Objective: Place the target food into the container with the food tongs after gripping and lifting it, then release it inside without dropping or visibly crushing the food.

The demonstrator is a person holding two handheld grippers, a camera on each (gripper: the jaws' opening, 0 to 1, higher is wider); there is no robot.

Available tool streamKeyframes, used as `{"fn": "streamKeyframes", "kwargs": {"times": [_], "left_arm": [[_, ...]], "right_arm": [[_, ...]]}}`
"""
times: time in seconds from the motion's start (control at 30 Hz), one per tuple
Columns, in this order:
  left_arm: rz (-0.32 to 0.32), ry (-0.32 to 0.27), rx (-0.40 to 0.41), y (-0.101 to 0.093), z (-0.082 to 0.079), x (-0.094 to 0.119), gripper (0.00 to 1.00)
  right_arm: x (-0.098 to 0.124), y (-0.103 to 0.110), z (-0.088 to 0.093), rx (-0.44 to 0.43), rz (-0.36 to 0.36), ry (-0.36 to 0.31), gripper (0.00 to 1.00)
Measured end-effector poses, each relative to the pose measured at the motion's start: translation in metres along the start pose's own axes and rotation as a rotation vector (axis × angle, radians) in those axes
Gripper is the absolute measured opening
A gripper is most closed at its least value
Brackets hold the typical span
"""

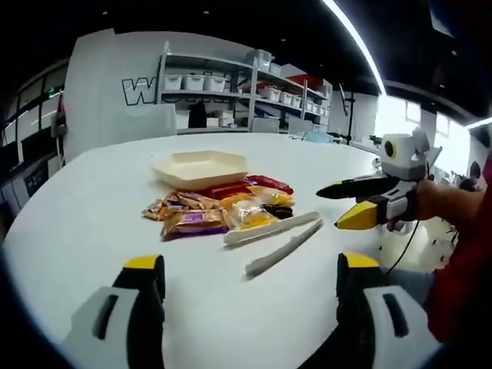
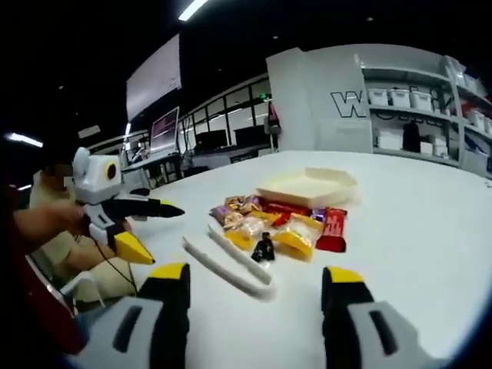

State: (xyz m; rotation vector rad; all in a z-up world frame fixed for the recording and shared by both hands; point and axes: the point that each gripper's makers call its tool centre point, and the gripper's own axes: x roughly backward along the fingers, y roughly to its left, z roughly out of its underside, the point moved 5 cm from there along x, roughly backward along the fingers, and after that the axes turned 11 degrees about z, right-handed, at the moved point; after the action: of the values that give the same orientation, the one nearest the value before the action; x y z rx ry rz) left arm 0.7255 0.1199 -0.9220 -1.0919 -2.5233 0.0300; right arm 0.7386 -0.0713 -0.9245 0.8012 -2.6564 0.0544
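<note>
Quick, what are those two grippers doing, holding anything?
Left gripper: open, holding nothing.
Right gripper: open, holding nothing.

Left gripper (image 1: 251,284) jaws apart; right gripper (image 2: 255,296) likewise.

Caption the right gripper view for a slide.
Open right gripper faces white tongs, snack packets and a tray on a white table.

The table (image 1: 92,207) is plain white. On it the tray (image 1: 201,167) is pale cream, and the tongs (image 1: 275,240) beside the snack packets (image 1: 219,206) are off-white. The packets mix purple, gold, yellow and red; a red one (image 2: 332,224) lies at the pile's edge near the tray. Both the left gripper (image 1: 250,286) and the right gripper (image 2: 252,290) have grey jaws tipped in yellow.
</note>
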Motion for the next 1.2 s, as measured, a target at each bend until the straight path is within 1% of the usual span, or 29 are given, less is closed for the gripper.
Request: {"fn": "streamKeyframes", "kwargs": {"times": [0.1, 0.2, 0.33, 0.43, 0.47, 0.53, 0.57, 0.6, 0.77, 0.87, 0.93, 1.03, 1.13, 1.2], "left_arm": [[-0.001, -0.010, 0.026, 0.003, 0.001, -0.001, 0.89], [0.006, -0.004, 0.043, 0.003, 0.005, -0.003, 0.87], [0.021, 0.028, 0.037, 0.002, 0.009, -0.004, 0.78], [0.014, 0.012, 0.040, 0.004, 0.009, -0.005, 0.79], [0.013, 0.015, 0.039, 0.004, 0.010, -0.006, 0.77], [0.021, 0.033, 0.031, 0.004, 0.012, -0.006, 0.70], [0.021, 0.042, 0.025, 0.003, 0.014, -0.007, 0.68], [0.019, 0.037, 0.014, 0.003, 0.013, -0.008, 0.67], [0.020, 0.033, 0.016, 0.004, 0.013, -0.009, 0.65], [0.022, 0.032, 0.009, 0.004, 0.012, -0.010, 0.62], [0.024, 0.028, 0.009, 0.004, 0.012, -0.011, 0.62], [0.025, 0.023, 0.014, 0.004, 0.012, -0.011, 0.61], [0.020, 0.030, -0.005, 0.005, 0.013, -0.011, 0.61], [0.022, 0.032, -0.009, 0.005, 0.013, -0.011, 0.59]], "right_arm": [[-0.003, 0.002, 0.005, 0.023, -0.012, 0.027, 0.61], [-0.005, 0.004, 0.006, 0.028, -0.016, 0.028, 0.60], [-0.006, 0.005, 0.007, 0.033, -0.022, 0.036, 0.55], [-0.007, 0.005, 0.008, 0.030, -0.029, 0.043, 0.52], [-0.007, 0.006, 0.008, 0.024, -0.033, 0.042, 0.51], [-0.007, 0.007, 0.008, 0.015, -0.044, 0.043, 0.49], [-0.007, 0.007, 0.009, 0.018, -0.047, 0.045, 0.48], [-0.007, 0.009, 0.010, 0.024, -0.054, 0.052, 0.48], [-0.009, 0.011, 0.012, 0.040, -0.061, 0.059, 0.45], [-0.009, 0.012, 0.013, 0.044, -0.071, 0.073, 0.42], [-0.009, 0.013, 0.012, 0.025, -0.081, 0.072, 0.40], [-0.010, 0.013, 0.013, 0.031, -0.075, 0.075, 0.39], [-0.010, 0.012, 0.013, 0.036, -0.073, 0.074, 0.38], [-0.010, 0.011, 0.013, 0.030, -0.070, 0.074, 0.35]]}}
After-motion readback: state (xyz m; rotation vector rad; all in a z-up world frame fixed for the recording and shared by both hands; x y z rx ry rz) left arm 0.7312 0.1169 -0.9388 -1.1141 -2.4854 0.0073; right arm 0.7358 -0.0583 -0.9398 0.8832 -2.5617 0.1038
